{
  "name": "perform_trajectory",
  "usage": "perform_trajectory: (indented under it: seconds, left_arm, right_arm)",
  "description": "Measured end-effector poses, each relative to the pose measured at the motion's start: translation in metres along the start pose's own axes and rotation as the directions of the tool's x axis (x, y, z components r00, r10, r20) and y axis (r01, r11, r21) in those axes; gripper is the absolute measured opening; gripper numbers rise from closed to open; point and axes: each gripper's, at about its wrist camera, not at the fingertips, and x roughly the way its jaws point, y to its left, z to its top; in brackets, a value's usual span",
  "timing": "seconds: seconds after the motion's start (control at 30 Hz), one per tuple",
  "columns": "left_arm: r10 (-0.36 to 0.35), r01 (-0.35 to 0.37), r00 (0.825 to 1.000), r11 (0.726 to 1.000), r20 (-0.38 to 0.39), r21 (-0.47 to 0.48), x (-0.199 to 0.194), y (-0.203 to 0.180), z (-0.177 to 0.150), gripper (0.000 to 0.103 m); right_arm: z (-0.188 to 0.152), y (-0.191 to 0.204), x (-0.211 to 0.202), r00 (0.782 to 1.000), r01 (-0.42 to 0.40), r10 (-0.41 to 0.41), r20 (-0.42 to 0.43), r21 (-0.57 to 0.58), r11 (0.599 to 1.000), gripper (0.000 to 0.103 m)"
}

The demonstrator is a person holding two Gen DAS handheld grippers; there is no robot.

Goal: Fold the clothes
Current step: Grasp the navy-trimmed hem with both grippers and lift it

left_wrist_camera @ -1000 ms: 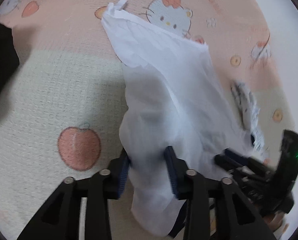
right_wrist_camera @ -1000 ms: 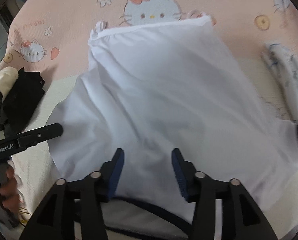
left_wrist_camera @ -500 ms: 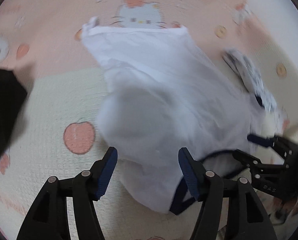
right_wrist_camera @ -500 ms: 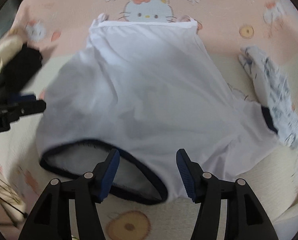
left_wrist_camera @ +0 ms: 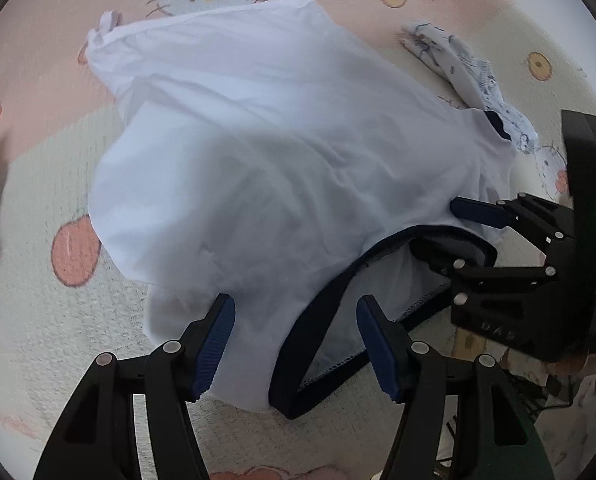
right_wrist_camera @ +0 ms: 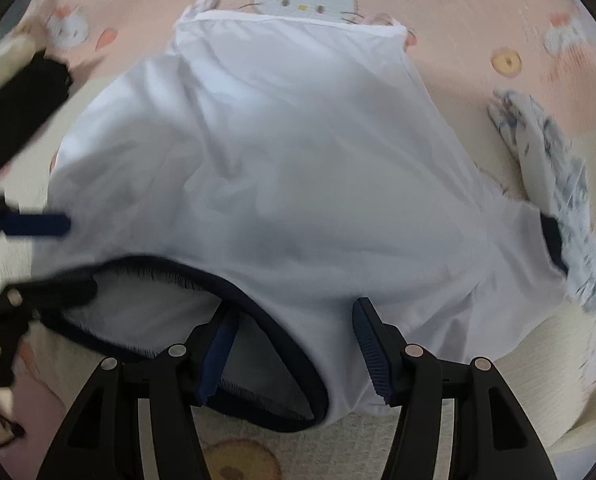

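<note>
Here: white shirt point(left_wrist_camera: 282, 152) on blanket point(left_wrist_camera: 38, 320), grippers apart.

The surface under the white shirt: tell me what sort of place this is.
Probably a bedroom at home, with the work done on a bed. The white shirt lies on a soft textured blanket printed with cartoon cats and peaches, and a patterned garment lies beside it.

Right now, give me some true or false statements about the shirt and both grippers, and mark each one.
1. The white T-shirt has a navy collar. True.
2. The left gripper is clamped shut on the shirt. False: its fingers stand open.
3. A patterned garment lies beside the shirt. True.
4. The right gripper holds the shirt in the air. False: it is open and the shirt lies on the cartoon-cat blanket.
</note>
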Motion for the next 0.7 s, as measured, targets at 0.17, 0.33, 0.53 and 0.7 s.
perform_trajectory:
  seconds: [0.17,0.33,0.53,0.7]
  left_arm:
    - [0.016,-0.016,1.000,1.000,0.002,0.012,0.002,-0.003,0.000,0.061]
    - [0.027,-0.028,1.000,0.999,0.011,0.042,0.002,-0.014,0.001,0.061]
    - [0.130,-0.136,0.990,0.984,0.058,0.111,0.006,-0.030,0.001,0.061]
    - [0.308,-0.337,0.937,0.921,0.163,0.197,0.008,-0.037,0.004,0.061]
  right_arm:
    - [0.007,-0.010,-0.003,1.000,-0.001,0.000,0.027,0.047,0.999,0.021]
    - [0.011,-0.028,-0.008,0.998,-0.061,0.056,0.042,0.134,0.989,0.017]
    - [0.024,-0.040,-0.012,0.992,-0.097,0.078,0.101,0.199,0.975,0.017]
    - [0.024,-0.045,-0.025,0.978,-0.161,0.121,0.172,0.245,0.956,0.017]
